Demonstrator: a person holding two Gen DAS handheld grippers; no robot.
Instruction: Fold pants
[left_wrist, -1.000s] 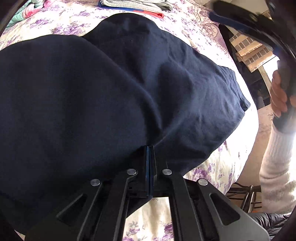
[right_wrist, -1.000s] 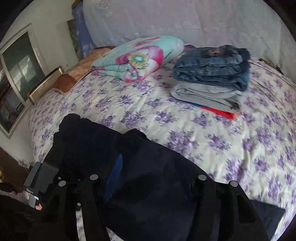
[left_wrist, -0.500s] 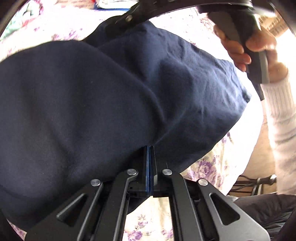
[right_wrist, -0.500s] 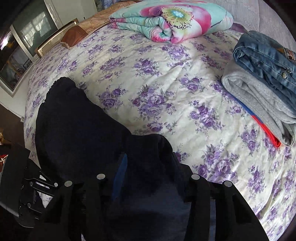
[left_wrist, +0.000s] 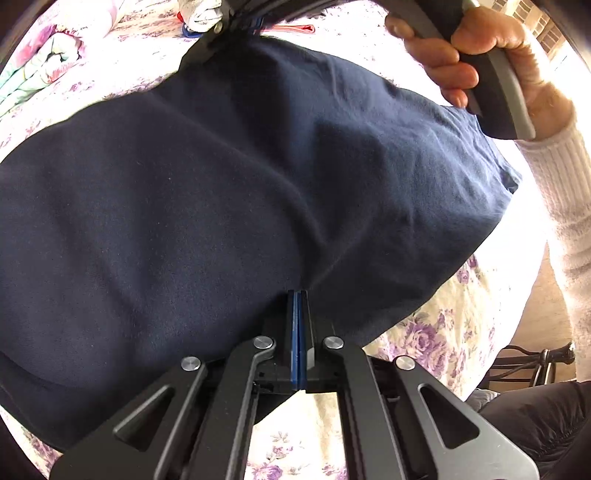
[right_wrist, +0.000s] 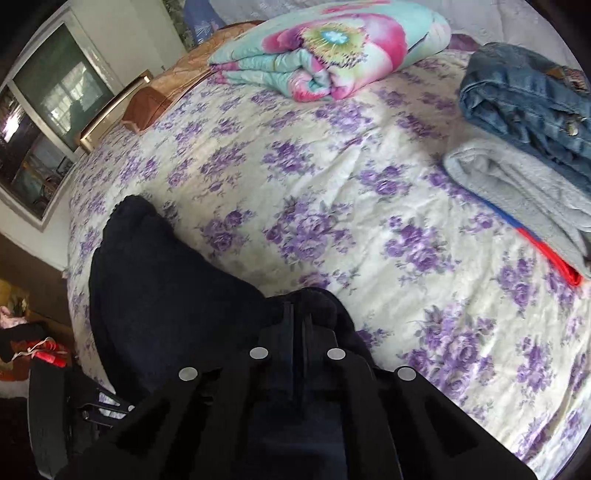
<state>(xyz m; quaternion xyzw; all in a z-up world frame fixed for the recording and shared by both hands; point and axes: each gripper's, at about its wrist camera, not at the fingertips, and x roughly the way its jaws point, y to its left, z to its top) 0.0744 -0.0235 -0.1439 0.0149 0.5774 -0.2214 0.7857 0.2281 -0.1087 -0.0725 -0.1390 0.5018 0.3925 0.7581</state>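
Observation:
Dark navy pants (left_wrist: 207, 206) lie spread over the floral bed. My left gripper (left_wrist: 297, 295) is shut on the near edge of the pants. My right gripper (right_wrist: 297, 308) is shut on another edge of the same pants (right_wrist: 162, 280), and it also shows in the left wrist view (left_wrist: 236, 26) at the far side of the cloth, held by a hand in a white sleeve. The fabric stretches between the two grippers.
The bed sheet (right_wrist: 332, 192) is cream with purple flowers. A folded stack of jeans (right_wrist: 528, 99) over grey cloth (right_wrist: 517, 192) lies at the far right. A rolled floral quilt (right_wrist: 325, 48) lies at the back. The bed edge and floor are at the right (left_wrist: 535, 295).
My right gripper has closed on the pants edge and moved down over the far side of the cloth. My left gripper stays shut on the near edge.

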